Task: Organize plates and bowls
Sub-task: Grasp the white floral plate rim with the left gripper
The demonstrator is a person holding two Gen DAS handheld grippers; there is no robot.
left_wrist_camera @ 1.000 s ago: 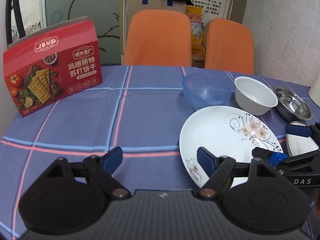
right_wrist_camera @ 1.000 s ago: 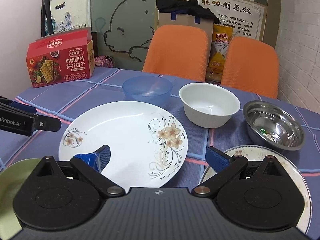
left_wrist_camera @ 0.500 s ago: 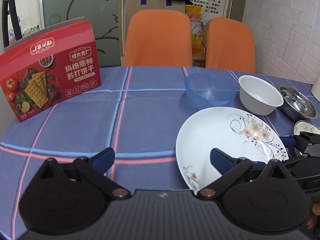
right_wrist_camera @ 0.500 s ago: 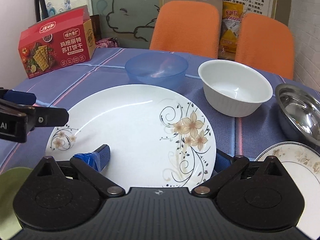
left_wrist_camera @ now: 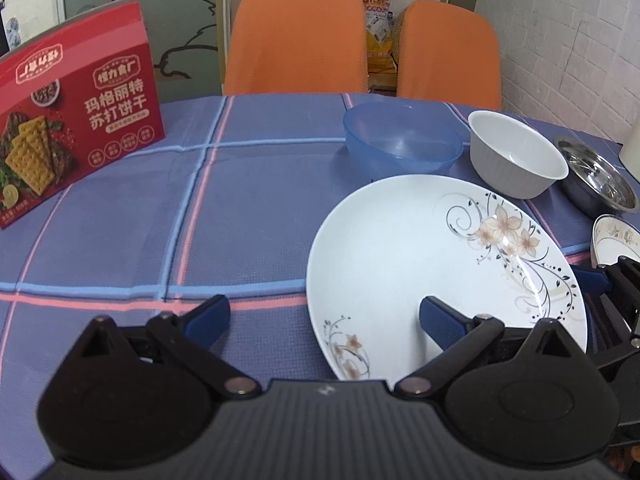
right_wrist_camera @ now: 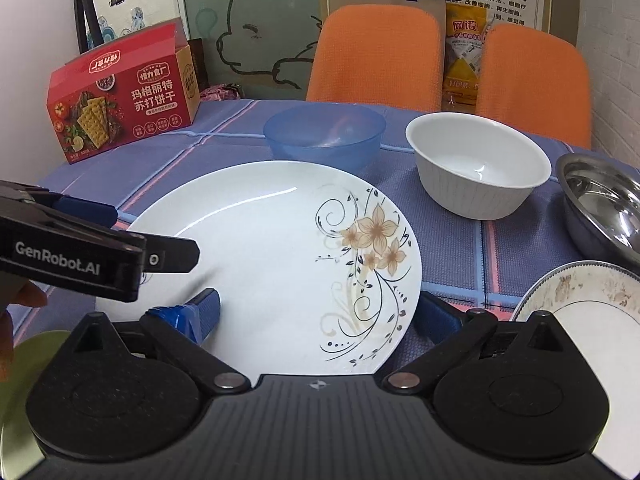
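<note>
Over the big white flowered plate (right_wrist_camera: 280, 256), both claws, left gripper (left_wrist_camera: 324, 316) and right gripper (right_wrist_camera: 316, 312), are spread wide apart, probably ready to lift it.

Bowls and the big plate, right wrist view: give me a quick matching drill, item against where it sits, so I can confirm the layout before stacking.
Items:
1. blue bowl
2. white bowl
3. steel bowl
4. floral plate

Places:
A. at the right edge of the view
B. nearest, between the open right gripper's fingers
C. behind the plate, towards the cracker box
D. between the blue and steel bowls

Pairs: 1-C, 2-D, 3-A, 4-B
</note>
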